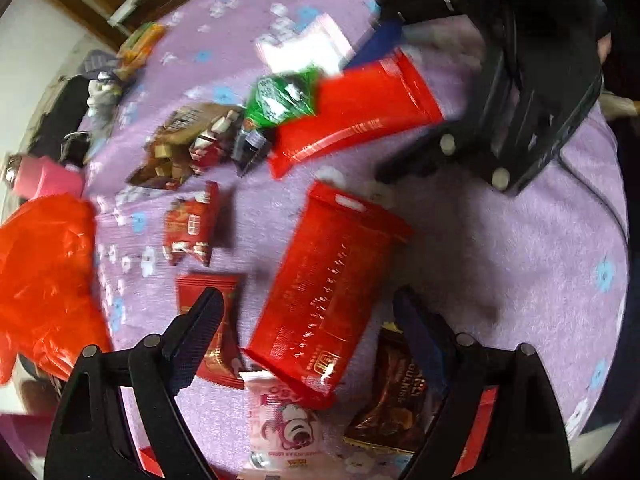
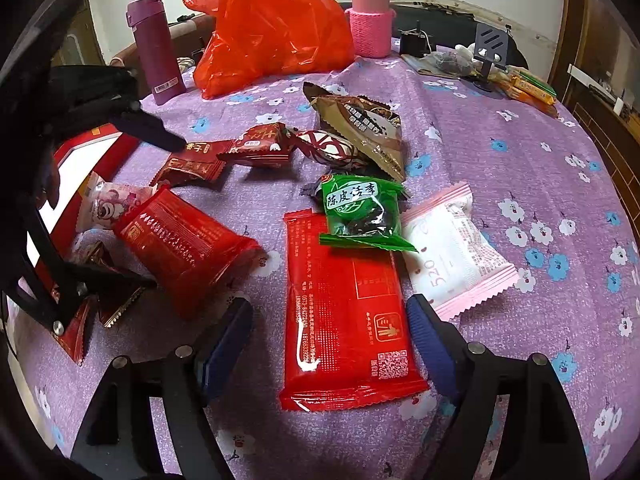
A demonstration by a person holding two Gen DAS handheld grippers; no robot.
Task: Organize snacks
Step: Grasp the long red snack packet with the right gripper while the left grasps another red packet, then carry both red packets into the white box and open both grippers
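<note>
Purple flowered cloth [image 2: 500,184] covers the worktop, with a wall and dark furniture behind.

Task's things: loose snack packets scattered over the cloth. A long flat red packet [image 2: 344,312] lies directly ahead of the right gripper [image 2: 332,332], its near end reaching in between the two fingers, which stand to either side of it. Its long axis runs away from the camera, roughly in line with the way the gripper points. The jaws stand wide, and the pads do not press on it in this view.

A second, puffier red packet [image 1: 324,292] lies ahead of the left gripper [image 1: 308,316], tilted so that its long axis runs obliquely between the fingers. These jaws are also wide and hold nothing. The left-wrist view is blurred, so contact cannot be judged finely.

Judgement: each hand is nearer its own red packet. The right is the better aligned, and a grasp there would close across the packet's short width.

Outward: a green packet [image 2: 362,212] overlaps the far end of the long red packet, with a white and pink packet [image 2: 456,252] just beside it. Small red packets [image 2: 224,156] and a brown packet [image 2: 360,128] lie beyond. A pink bear-print packet [image 1: 280,420] and a dark brown packet [image 1: 396,396] lie near the left gripper.

Background: an orange plastic bag [image 2: 272,24], a purple flask [image 2: 154,48] and a pink-sleeved bottle [image 2: 370,20] stand at the far edge.
</note>
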